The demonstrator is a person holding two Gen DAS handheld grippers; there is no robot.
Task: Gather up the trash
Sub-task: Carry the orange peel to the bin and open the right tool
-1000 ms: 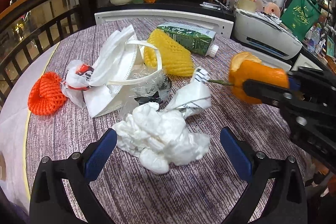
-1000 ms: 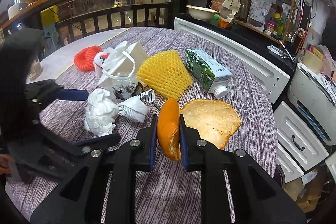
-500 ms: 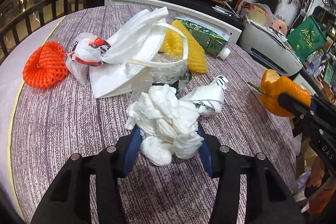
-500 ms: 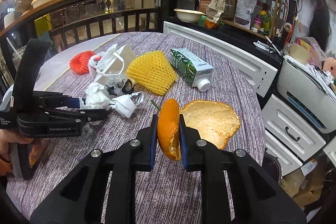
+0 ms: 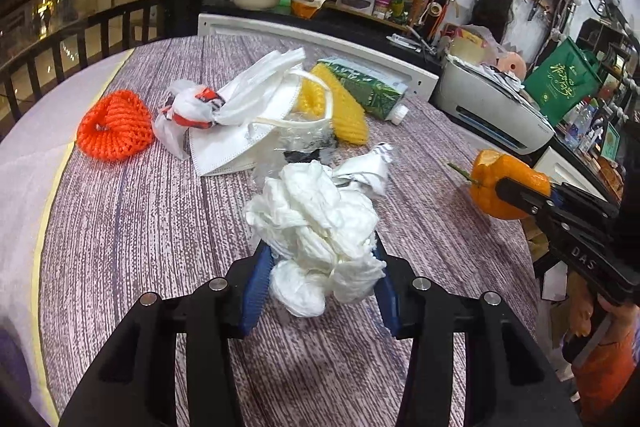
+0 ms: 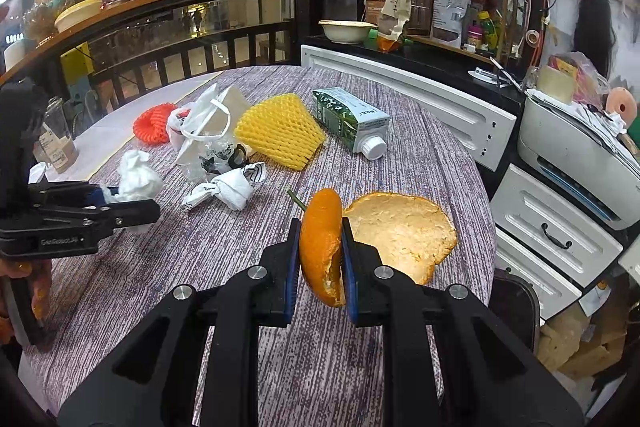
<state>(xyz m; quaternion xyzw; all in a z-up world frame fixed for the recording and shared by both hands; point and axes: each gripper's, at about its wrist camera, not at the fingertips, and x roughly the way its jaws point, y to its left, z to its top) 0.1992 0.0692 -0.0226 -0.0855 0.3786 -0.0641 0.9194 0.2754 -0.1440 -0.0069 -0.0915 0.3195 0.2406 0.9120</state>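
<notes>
A crumpled white tissue wad [image 5: 316, 223] sits between the blue pads of my left gripper [image 5: 320, 259], whose jaws are closing and pressing on it, just above the purple striped table [image 5: 140, 227]. From the right wrist view the left gripper [image 6: 120, 203] is at the far left with the tissue wad [image 6: 138, 177] at its tip. My right gripper [image 6: 321, 239] is shut on an orange peel [image 6: 320, 255], whose pale inner side [image 6: 400, 231] flares out to the right. In the left wrist view the peel [image 5: 484, 167] hangs at the right, off the table's edge.
Left on the table: an orange foam net [image 5: 114, 127], a red-printed plastic bag [image 5: 192, 107], a white mask [image 5: 240, 131], a yellow foam net [image 5: 348, 111], a green carton [image 5: 368, 87] and a twisted wrapper [image 5: 368, 171]. A printer [image 5: 492, 111] and drawers [image 6: 552, 231] stand at the right.
The left gripper's wide-open jaws closed around the tissue wad, which now sits a little off the table. The right gripper kept its grip on the peel and drifted slightly.
</notes>
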